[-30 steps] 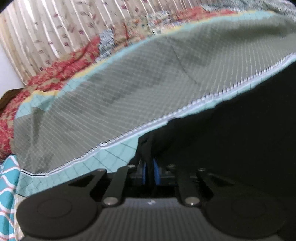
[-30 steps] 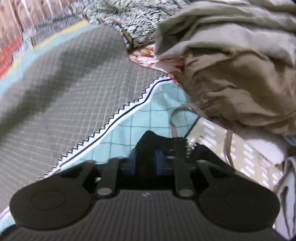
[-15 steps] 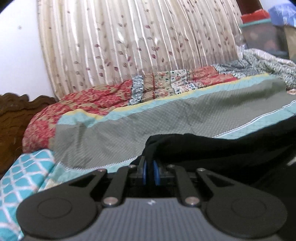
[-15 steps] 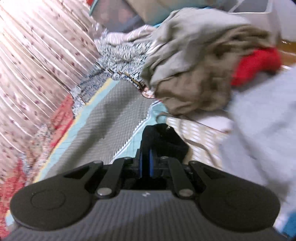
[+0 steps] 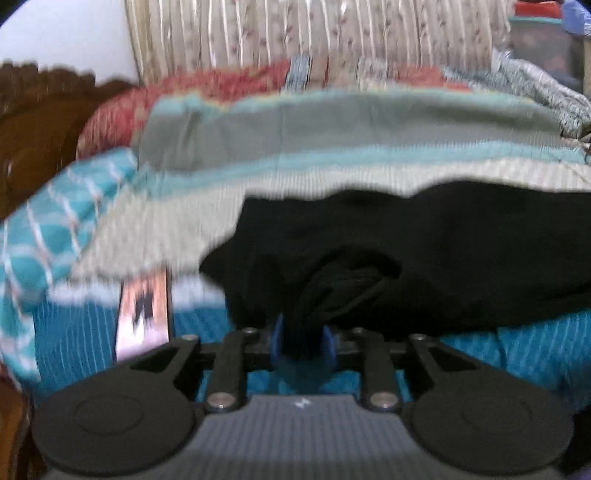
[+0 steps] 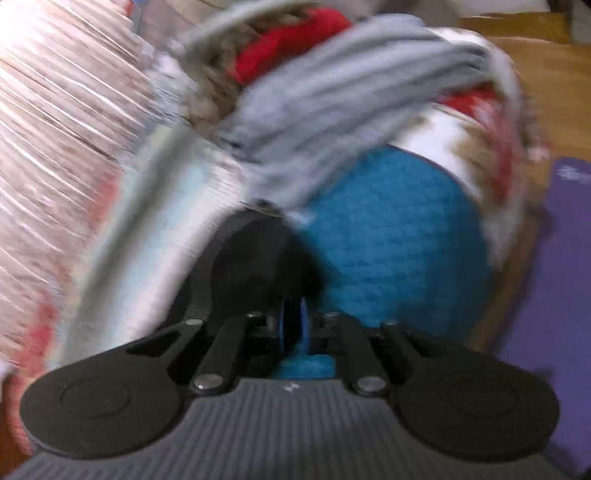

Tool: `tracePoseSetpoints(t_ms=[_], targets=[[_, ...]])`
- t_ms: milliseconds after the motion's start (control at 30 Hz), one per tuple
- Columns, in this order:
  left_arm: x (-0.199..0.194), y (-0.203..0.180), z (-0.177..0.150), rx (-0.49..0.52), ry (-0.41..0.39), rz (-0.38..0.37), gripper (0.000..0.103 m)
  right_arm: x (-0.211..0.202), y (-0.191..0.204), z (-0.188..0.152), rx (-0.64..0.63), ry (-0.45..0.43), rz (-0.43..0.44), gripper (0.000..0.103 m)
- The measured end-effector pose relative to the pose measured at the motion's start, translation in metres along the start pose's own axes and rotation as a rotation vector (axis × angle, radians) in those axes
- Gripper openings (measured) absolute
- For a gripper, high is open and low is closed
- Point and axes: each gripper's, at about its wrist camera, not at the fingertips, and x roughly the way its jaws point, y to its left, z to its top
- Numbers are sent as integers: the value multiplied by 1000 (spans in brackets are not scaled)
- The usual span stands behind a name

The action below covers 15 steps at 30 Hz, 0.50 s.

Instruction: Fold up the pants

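Note:
The black pants [image 5: 424, 251] lie bunched across the near part of the bed, over a pale striped sheet and a teal blanket. My left gripper [image 5: 302, 332] has a thick fold of them between its blue pads, and its jaws are opening. In the right wrist view another bunch of the black pants [image 6: 255, 266] rises from my right gripper [image 6: 293, 321]. Its blue pads stand close together on the cloth, and its jaws are opening slightly. Both views are blurred by motion.
A grey and teal quilt [image 5: 332, 125] covers the bed, with a wooden headboard [image 5: 40, 122] at the left and a curtain [image 5: 314, 33] behind. A pile of grey and red clothes [image 6: 332, 85] sits above a teal blanket [image 6: 388, 236]. A purple mat [image 6: 554, 295] lies on the floor at right.
Both grippers have swept back across the bed with the black pants in them. The left pads now stand wider apart around the cloth. The right view has swung to the clothes pile and floor.

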Motion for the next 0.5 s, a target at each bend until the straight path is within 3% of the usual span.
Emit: tracePoseSetpoints(t_ms=[133,200,300,367,400,467,500], targets=[[-20,33,-10,-179,19,-29,36,-17,7,6,23,-105,1,29],[-31,63,-4,-331,-9,-48,47,-28,24,7,-38,-160,13,29],[-34,104,7,-536,-30,-110,52,-37,52,0,-112,-198,68,29],[-29,120,15,-616,-36,-152,57,-36,71,-7,-160,-191,117,29],[-24,125,19,-647,-31,-174,66,-34,84,-15,-194,-175,146,30],[-4,129,26,-687,27,-215,85,-27,105,-30,-254,-118,202,30],[8,130,28,-700,65,-223,86,-21,118,-41,-294,-72,238,31]])
